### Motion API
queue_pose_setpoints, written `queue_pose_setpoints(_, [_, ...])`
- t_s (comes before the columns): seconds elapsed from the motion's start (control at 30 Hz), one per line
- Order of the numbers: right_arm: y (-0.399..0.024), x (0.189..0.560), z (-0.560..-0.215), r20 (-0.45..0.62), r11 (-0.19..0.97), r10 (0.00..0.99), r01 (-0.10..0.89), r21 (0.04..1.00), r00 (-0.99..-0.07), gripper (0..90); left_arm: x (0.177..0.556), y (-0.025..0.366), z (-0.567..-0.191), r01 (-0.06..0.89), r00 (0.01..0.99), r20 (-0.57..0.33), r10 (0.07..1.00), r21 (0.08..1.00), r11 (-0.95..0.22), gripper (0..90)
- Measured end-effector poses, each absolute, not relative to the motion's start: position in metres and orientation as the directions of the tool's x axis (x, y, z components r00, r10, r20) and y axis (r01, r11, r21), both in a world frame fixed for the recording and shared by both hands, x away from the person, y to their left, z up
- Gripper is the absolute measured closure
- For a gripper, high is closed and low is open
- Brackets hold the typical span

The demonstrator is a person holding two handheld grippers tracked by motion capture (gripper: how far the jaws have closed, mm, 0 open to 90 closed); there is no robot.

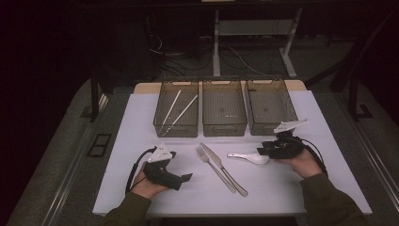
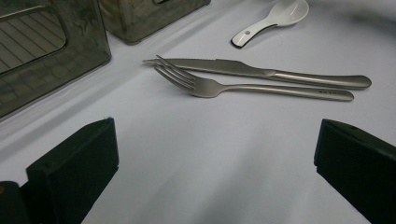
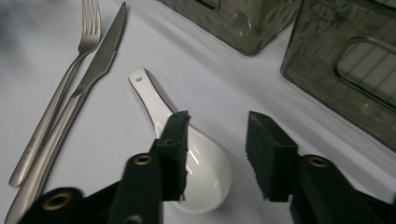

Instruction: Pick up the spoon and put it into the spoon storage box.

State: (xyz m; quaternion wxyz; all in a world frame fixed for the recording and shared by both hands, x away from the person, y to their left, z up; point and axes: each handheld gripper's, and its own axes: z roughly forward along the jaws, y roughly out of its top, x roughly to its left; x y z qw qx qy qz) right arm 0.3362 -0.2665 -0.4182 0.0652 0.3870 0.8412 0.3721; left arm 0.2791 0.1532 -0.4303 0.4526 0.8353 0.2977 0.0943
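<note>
The right hand-held gripper (image 3: 217,154) hovered released over the white spoon (image 3: 187,154) lying on the counter (image 1: 141,141); grasping was in hand; next, it likely needed straddling the bowl and clenching; the left hand-held gripper (image 2: 215,163) waited released.

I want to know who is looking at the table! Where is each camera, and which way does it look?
High view: above the person's side, looking forward and down on the table; both forearms, left gripper, right gripper.
Left gripper view: rides on the left gripper, looking at the fork and knife; its open jaws.
Right gripper view: on the right gripper, over the white spoon; its jaws.
All share the spoon, fork and knife.
</note>
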Motion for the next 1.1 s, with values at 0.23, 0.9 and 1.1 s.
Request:
queue_pose_setpoints(0.23, [-0.278,0.321,-0.425,0.16,0.432,0.703,0.595,0.678,-0.693,47.9,0.279,0.153,-0.431,0.413,0.805,-0.113,0.582,0.811,-0.415,0.0])
queue_pose_setpoints(0.9, [-0.27,0.326,-0.438,0.175,0.466,0.684,0.608,0.643,-0.709,48.0,0.28,0.152,-0.432,0.416,0.809,-0.115,0.576,0.805,-0.423,0.0])
queue_pose_setpoints(1.1, [-0.268,0.325,-0.439,0.173,0.483,0.671,0.602,0.635,-0.721,51.1,0.28,0.152,-0.432,0.416,0.809,-0.115,0.576,0.804,-0.425,0.0])
